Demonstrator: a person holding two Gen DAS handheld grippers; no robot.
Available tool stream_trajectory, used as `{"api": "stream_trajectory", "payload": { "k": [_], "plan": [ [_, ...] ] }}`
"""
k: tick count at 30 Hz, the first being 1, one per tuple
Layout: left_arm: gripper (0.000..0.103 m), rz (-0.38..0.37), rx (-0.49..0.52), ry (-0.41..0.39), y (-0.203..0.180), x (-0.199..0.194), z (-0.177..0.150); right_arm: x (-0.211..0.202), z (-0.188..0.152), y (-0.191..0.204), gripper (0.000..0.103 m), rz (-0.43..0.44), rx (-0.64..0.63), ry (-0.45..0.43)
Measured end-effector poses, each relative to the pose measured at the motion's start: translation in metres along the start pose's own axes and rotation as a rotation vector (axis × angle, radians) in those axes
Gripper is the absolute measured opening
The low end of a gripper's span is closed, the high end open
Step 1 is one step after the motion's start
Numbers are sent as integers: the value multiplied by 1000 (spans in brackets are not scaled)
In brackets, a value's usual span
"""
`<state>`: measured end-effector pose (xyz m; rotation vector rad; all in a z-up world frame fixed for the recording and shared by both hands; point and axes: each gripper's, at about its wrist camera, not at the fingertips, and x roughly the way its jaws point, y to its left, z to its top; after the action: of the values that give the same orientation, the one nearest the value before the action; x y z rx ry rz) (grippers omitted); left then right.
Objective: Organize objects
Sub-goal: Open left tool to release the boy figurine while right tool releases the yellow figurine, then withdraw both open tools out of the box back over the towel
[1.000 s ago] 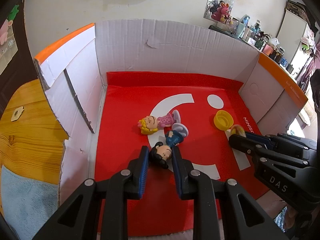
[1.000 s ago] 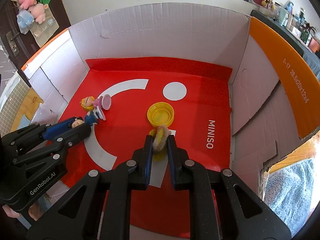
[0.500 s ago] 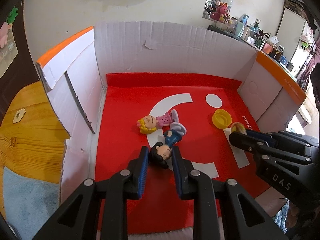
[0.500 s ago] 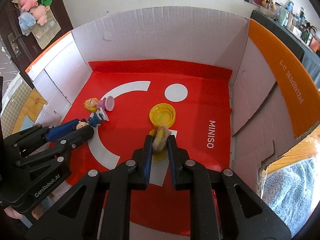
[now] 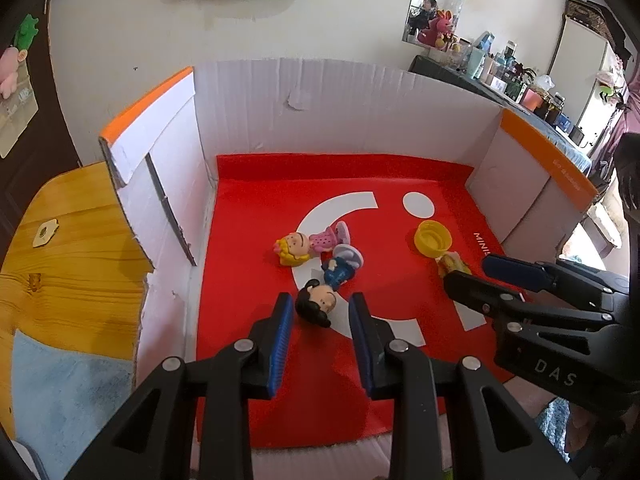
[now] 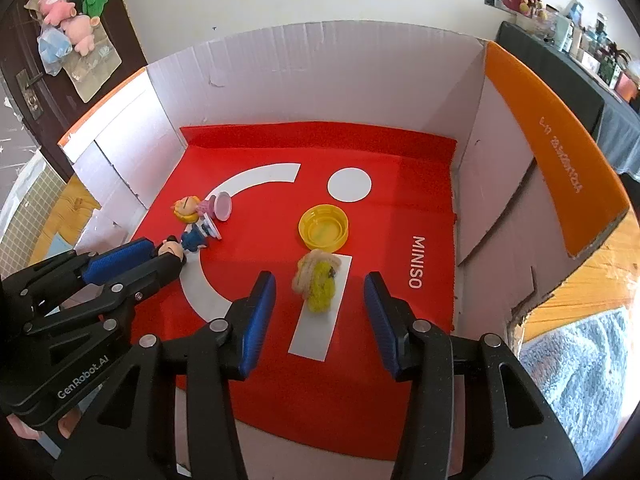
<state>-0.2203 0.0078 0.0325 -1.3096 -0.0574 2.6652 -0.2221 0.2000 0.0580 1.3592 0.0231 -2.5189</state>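
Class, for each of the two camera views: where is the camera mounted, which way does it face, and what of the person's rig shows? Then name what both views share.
Left wrist: on the left gripper, facing down into the box; its jaws, opening, flank the dark-haired figurine.
Right wrist: on the right gripper, facing down; its jaws, opening, stand clear of the yellow fuzzy toy.
Shared: yellow cap, blonde figurine, each other's gripper.

a lived-in home room: beyond the cardboard box [image 6: 320,80] on a wooden table [image 5: 72,264], a dark door [image 6: 52,92] to its left carries hanging plush toys [image 6: 68,20], and to its right a wall mirror [image 5: 436,4] hangs above a dark shelf crowded with bottles and trinkets [image 5: 512,76]
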Motion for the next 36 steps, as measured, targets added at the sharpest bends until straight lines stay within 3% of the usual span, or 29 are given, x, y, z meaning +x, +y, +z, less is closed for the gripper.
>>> {"api": "stream_trajectory", "payload": {
  "k": [8,12,17,20,36],
  "plan": [
    [31,-1,3,-6,-2,-5,-2,-3,-2,4,45,4,0,-7],
    [39,3,4,-18,-3,-11,-4,-8,-3,7,45,7,-3,-17],
    [39,5,6,-32,-4,-20,-6,-12,-4,11,46,8,-8,-28],
    [39,6,6,-38,-4,-26,-8,-16,-5,13,51,8,-11,-36],
    [60,31,10,-88,-3,-54,-20,-41,-13,22,65,5,-23,-81]
  ]
}}
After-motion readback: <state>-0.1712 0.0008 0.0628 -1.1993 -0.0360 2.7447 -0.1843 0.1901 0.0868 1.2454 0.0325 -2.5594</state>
